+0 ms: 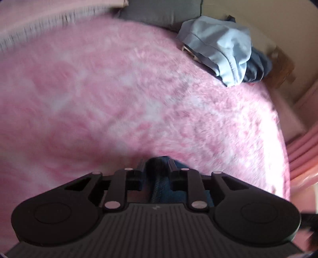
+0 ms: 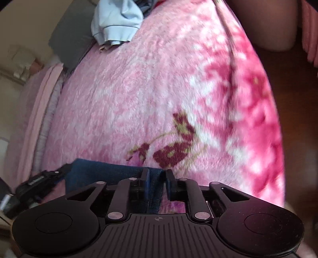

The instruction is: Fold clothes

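A dark blue denim garment (image 1: 159, 174) is pinched between the fingers of my left gripper (image 1: 156, 164), which is shut on it above the pink fleece blanket (image 1: 119, 89). In the right wrist view the same denim (image 2: 103, 170) stretches left from my right gripper (image 2: 157, 172), which is shut on its edge just over the blanket (image 2: 139, 89). The left gripper (image 2: 45, 178) shows at the lower left of the right wrist view, holding the denim's other end. Most of the garment is hidden below both grippers.
A pile of light blue and dark clothes (image 1: 222, 49) lies at the blanket's far right corner; it also shows in the right wrist view (image 2: 117, 21). A grey pillow (image 1: 159, 12) lies behind it. The bed edge (image 2: 278, 139) drops off on the right.
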